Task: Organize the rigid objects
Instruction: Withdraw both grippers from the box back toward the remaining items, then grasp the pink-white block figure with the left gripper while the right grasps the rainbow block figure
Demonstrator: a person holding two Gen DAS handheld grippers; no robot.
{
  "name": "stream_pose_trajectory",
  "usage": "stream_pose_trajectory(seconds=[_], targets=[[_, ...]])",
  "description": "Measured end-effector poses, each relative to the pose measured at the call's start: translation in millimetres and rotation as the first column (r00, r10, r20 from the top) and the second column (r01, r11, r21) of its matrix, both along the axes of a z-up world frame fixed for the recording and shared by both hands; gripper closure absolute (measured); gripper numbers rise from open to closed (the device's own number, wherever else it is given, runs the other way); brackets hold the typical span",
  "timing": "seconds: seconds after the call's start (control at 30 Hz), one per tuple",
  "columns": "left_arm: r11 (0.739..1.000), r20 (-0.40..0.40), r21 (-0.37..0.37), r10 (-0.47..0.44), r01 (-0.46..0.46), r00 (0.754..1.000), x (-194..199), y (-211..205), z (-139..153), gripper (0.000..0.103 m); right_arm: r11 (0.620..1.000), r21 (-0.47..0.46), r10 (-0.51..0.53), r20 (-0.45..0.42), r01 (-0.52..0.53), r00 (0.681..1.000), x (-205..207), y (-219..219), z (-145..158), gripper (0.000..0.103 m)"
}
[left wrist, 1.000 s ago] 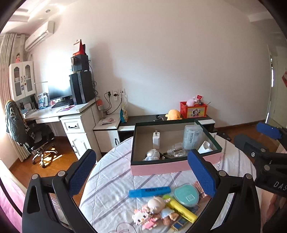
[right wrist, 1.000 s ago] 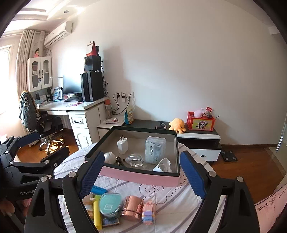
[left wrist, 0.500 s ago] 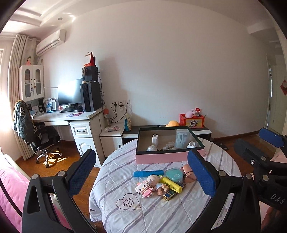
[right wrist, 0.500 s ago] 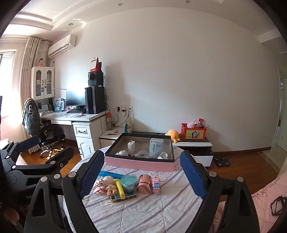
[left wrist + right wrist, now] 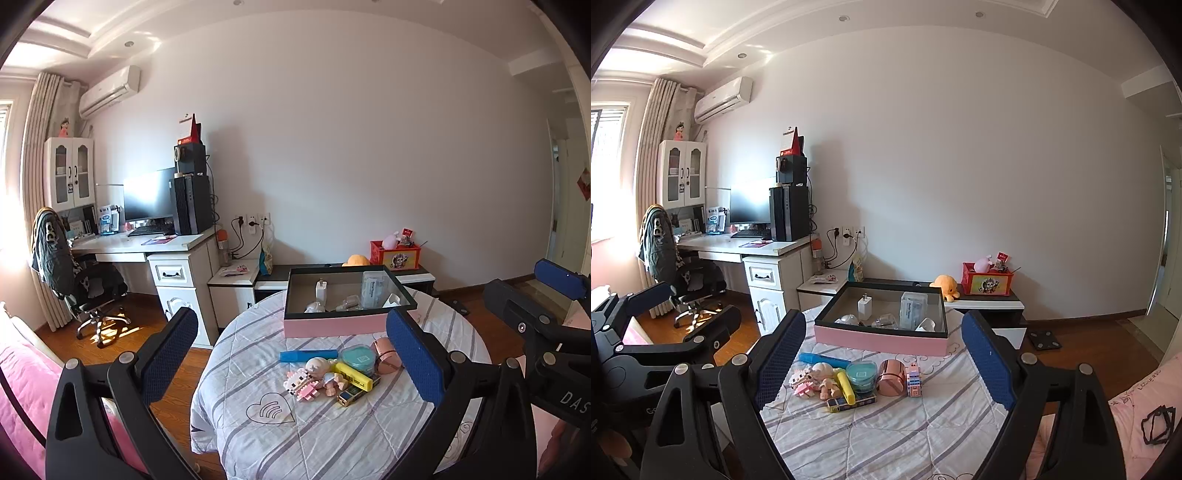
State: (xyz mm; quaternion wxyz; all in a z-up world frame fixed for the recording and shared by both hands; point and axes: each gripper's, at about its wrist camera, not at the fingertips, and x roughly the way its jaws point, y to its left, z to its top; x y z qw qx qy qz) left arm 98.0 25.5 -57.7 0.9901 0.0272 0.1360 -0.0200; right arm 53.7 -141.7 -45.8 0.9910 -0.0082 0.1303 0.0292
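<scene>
Both grippers, left gripper (image 5: 291, 354) and right gripper (image 5: 882, 358), have pulled back from the table with jaws wide and empty, leaving about 8 small items (image 5: 849, 380) before the pink box (image 5: 882, 339), seemingly unsorted

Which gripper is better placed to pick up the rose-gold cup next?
Right, probably. In the right wrist view the rose-gold cup lies between the open right gripper fingers; in the left view it sits against that gripper's right finger.

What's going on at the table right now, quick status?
Left tool and right tool both open, empty. Toys and pens loose on the cloth, short of the pink box. Nothing in the way.
</scene>
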Motion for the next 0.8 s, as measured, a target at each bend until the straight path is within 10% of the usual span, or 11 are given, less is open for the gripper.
stream_pose_trajectory(seconds=[0.4, 0.8], targets=[[0.999, -0.145, 0.005, -0.051, 0.052, 0.988, 43.6, -6.7, -44.6, 0.0, 1.0, 0.013, 0.007, -0.109, -0.006, 0.994, 32.4, -9.3, -39.6, 0.015], [1.0, -0.434, 0.016, -0.011, 0.02, 0.901, 123.3, 5.8, -145.5, 0.0, 0.999, 0.039, 0.0, -0.354, 0.015, 0.935, 106.4, -32.1, -131.6, 0.015]])
